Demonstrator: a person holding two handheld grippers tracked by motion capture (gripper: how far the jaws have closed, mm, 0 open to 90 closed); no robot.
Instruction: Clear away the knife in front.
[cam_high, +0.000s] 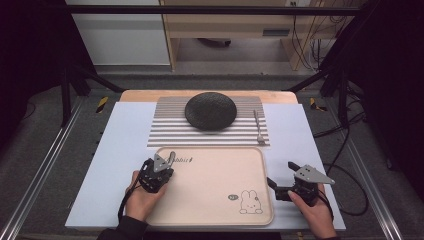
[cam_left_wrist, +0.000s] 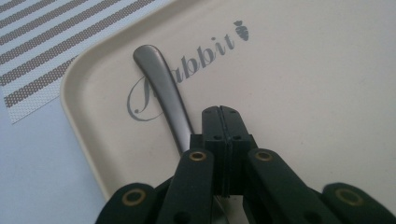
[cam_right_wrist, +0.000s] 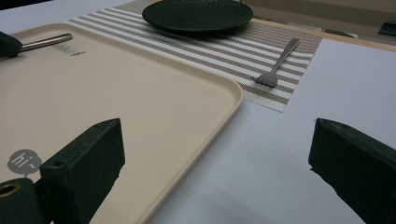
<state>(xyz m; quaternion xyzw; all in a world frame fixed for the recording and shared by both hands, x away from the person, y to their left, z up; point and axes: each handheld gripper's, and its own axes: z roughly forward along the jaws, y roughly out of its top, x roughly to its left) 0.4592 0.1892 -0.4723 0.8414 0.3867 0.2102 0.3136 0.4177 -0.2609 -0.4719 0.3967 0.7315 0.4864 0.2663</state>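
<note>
While the left hand-held gripper (cam_high: 159, 172) sits over the far-left corner of the beige tray (cam_high: 250, 155), its jaws are pressed together on the shaft of a metal utensil (cam_left_wrist: 161, 86), whose handle end pokes out toward the tray's far rim, across the printed lettering. The pinch looks narrow and off to one side of the jaws, so the smooth metal could pivot or slip free if the hand tilts or swings quickly. Further right and farther away, a dark plate (cam_high: 210, 110) rests on the striped placemat (cam_high: 165, 132), with a fork (cam_high: 258, 127) near the mat's right edge. At the near right, the right hand-held gripper (cam_high: 280, 182) waits on the white counter (cam_high: 300, 130) just beside the tray, jaws spread and empty.
</note>
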